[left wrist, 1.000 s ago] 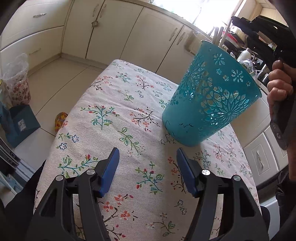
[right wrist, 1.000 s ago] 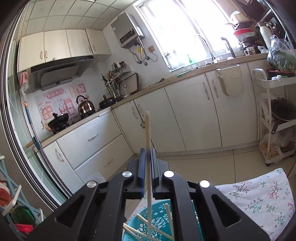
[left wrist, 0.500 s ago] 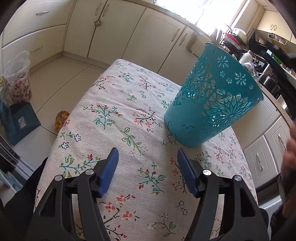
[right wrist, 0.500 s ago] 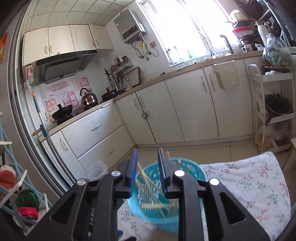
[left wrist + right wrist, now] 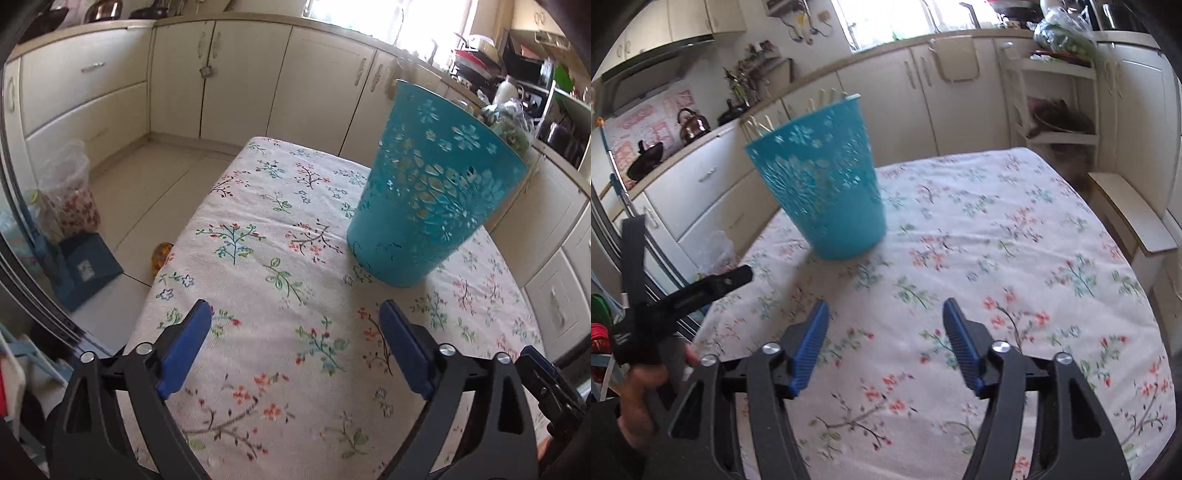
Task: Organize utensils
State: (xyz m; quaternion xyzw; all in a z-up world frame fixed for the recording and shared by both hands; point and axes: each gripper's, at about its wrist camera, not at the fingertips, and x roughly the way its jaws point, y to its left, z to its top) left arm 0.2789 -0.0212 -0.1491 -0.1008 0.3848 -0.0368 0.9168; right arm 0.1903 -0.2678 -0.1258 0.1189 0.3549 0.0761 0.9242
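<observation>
A teal cut-out basket (image 5: 432, 199) stands upright on the floral tablecloth (image 5: 280, 369). In the right wrist view the basket (image 5: 823, 188) holds several pale chopsticks (image 5: 822, 99), whose tips stick out above its rim. My left gripper (image 5: 295, 312) hovers over the cloth in front of the basket, its jaws still opening with nothing between them. My right gripper (image 5: 884, 314) is low over the cloth, to the right of the basket and nearer than it; its jaws are also opening and hold nothing. The hand on the left gripper (image 5: 639, 384) shows at the left edge.
Cream kitchen cabinets (image 5: 236, 81) line the walls around the table. A blue box (image 5: 86, 269) and a plastic bag (image 5: 70, 188) sit on the floor to the left. A white shelf rack (image 5: 1056, 103) and a bench (image 5: 1130, 214) stand to the right.
The right gripper let go of a chopstick into the basket, opened, and dropped down and back to the table. The left gripper's jaws spread wider.
</observation>
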